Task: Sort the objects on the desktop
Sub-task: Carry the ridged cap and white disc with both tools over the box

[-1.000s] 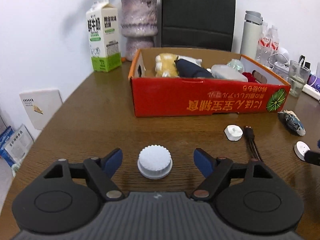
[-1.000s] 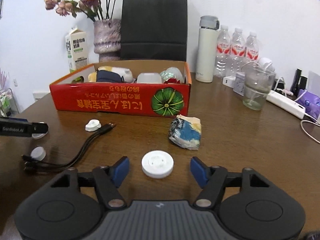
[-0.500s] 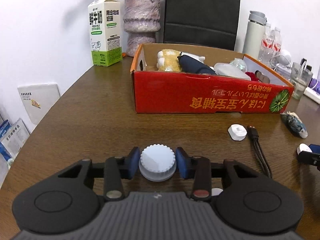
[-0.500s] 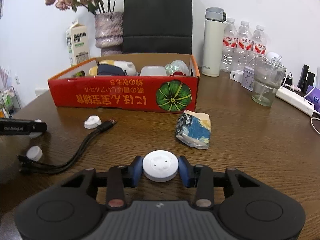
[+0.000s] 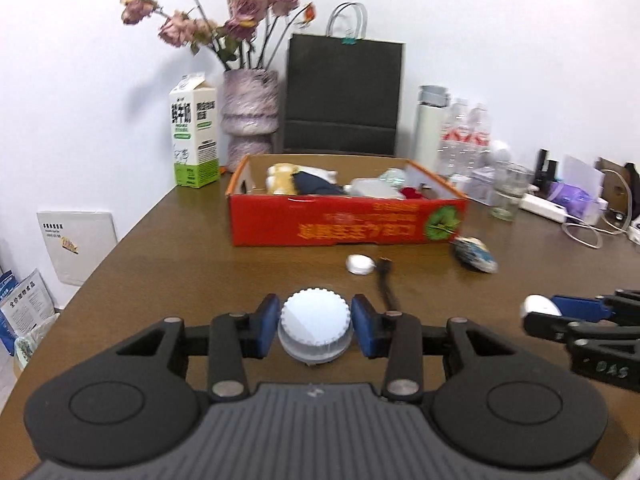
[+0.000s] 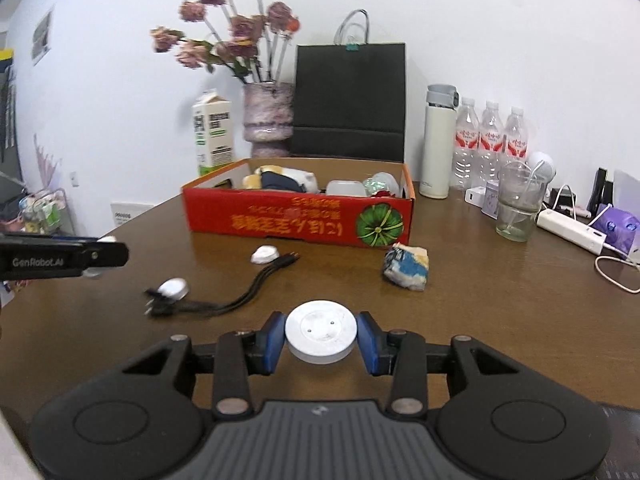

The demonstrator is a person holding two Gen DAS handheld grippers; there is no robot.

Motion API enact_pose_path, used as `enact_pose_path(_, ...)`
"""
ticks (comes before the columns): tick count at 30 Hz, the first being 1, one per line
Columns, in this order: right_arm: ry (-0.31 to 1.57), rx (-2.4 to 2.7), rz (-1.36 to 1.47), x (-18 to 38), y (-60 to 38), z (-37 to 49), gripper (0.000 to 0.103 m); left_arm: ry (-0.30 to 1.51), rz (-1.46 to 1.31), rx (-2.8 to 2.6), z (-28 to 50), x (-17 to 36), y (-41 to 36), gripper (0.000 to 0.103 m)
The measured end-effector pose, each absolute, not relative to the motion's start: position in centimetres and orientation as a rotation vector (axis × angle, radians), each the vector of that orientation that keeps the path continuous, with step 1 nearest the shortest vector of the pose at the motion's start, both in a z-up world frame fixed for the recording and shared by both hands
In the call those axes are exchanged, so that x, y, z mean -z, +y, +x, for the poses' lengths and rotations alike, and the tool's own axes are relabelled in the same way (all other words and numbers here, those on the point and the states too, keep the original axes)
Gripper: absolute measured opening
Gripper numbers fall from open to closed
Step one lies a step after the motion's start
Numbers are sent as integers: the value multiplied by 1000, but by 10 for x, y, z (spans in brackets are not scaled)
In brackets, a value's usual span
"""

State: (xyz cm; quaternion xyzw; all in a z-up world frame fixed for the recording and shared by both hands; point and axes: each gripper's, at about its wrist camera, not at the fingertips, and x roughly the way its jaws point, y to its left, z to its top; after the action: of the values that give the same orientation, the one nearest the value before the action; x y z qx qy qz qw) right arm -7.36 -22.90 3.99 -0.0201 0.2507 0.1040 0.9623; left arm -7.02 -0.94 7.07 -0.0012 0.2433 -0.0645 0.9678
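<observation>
My left gripper is shut on a white ridged cap and holds it above the brown table. My right gripper is shut on a flat white round lid, also lifted; it shows at the right of the left wrist view. The left gripper shows at the left of the right wrist view. The red cardboard box stands ahead with several items inside.
On the table lie a small white cap, another white cap, a black cable bundle and a crumpled blue wrapper. Behind stand a milk carton, vase, black bag, thermos, bottles, glass and power strip.
Both grippers closed on their lids, then lifted them up off the table and tilted upward. The view now takes in more of the wall and flowers.
</observation>
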Motion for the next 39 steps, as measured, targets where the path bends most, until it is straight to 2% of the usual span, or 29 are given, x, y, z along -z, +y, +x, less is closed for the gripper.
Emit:
enact_pose_path(11,470,-216,-42,-46,-233,-166,38,538,14,204,-153,-52,-44,41)
enact_pose_path(21,426,-223,-15,-54,-234,-163,38,512,9,203,-152,-60,-37,41)
enact_pose_path(26,398,-249,5,-71,-241,-128,38,477,-17,261,-108,-87,-28,40)
enact_pose_path(31,349,-257,-21,-110,-250,-52,38,441,-35,320,-19,-136,-28,40)
enact_pose_path(35,405,-274,3,-136,-256,42,38,535,-42,340,87,-151,-42,40)
enact_pose_path(39,567,-287,58,-135,-257,144,38,697,-52,335,183,-131,-63,40)
